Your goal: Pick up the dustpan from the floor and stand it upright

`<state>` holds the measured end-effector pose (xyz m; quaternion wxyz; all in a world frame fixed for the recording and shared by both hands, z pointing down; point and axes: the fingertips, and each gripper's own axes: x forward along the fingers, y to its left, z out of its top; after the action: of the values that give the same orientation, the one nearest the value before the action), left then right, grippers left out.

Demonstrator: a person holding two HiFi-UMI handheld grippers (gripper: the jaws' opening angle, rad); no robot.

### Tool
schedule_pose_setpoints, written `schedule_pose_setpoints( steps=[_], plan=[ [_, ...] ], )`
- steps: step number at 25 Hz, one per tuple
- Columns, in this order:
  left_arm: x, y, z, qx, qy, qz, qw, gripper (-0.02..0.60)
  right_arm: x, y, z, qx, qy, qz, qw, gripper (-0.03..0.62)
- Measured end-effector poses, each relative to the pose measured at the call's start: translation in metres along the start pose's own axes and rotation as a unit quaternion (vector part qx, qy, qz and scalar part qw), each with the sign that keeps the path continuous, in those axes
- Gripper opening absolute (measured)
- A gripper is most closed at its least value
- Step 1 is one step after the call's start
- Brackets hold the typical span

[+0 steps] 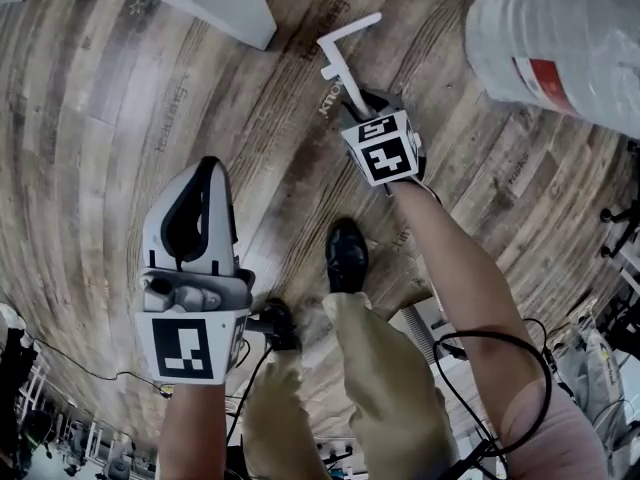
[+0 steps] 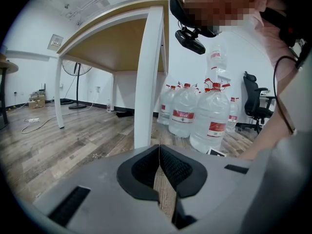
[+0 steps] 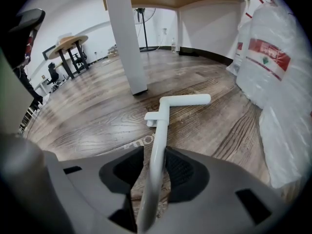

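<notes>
The dustpan shows only as a white pole handle (image 1: pixel 345 53) with a bent grip at its far end; the pan itself is out of sight. My right gripper (image 1: pixel 367 101) is shut on this handle, which runs up between the dark pads (image 3: pixel 178 169) and out over the wood floor, ending in the crosswise grip (image 3: pixel 184 100). My left gripper (image 1: pixel 207 165) hovers lower left, apart from the handle. Its jaws (image 2: pixel 159 152) are pressed together with nothing between them.
A white table leg (image 2: pixel 148 77) stands just ahead, and shows again behind the handle (image 3: pixel 124 38). Large water bottles (image 2: pixel 209 116) cluster at the right (image 1: pixel 560 38). The person's black shoes (image 1: pixel 346 255) stand below the grippers. Cables (image 1: pixel 90 373) trail at the lower left.
</notes>
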<state>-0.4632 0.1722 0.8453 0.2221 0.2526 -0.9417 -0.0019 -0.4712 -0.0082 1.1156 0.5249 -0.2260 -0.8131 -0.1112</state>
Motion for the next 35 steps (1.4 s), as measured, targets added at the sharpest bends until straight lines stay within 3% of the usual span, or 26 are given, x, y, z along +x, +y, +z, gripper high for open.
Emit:
schedule_pose_setpoints(
  steps=[2,8,13,21,27,30,35],
  plan=[
    [-0.003,0.001,-0.003,-0.007,0.007,0.001,1.0000,0.014,0.005,-0.004,-0.003,0.005,0.009,-0.003,1.000,0.099],
    [-0.015,0.004,0.002,-0.008,-0.004,0.001,1.0000,0.014,-0.007,-0.010,0.004,0.027,0.002,-0.005,1.000,0.092],
    [-0.034,-0.007,0.030,-0.010,-0.015,-0.008,0.9998,0.014,-0.052,-0.004,0.023,0.019,-0.024,-0.016,0.999,0.092],
    [-0.084,-0.020,0.116,0.003,-0.047,-0.026,0.9986,0.014,-0.163,0.011,0.054,0.020,-0.071,-0.053,0.996,0.091],
    [-0.133,-0.047,0.186,0.010,-0.061,-0.053,0.9967,0.014,-0.263,0.027,0.054,0.023,-0.082,-0.081,0.993,0.089],
    [-0.160,-0.069,0.226,-0.005,-0.067,-0.073,0.9950,0.014,-0.311,0.032,0.047,0.028,-0.083,-0.096,0.992,0.089],
    [-0.200,-0.096,0.290,0.014,-0.092,-0.117,0.9888,0.014,-0.382,0.038,0.039,0.040,-0.109,-0.119,0.986,0.089]
  ],
)
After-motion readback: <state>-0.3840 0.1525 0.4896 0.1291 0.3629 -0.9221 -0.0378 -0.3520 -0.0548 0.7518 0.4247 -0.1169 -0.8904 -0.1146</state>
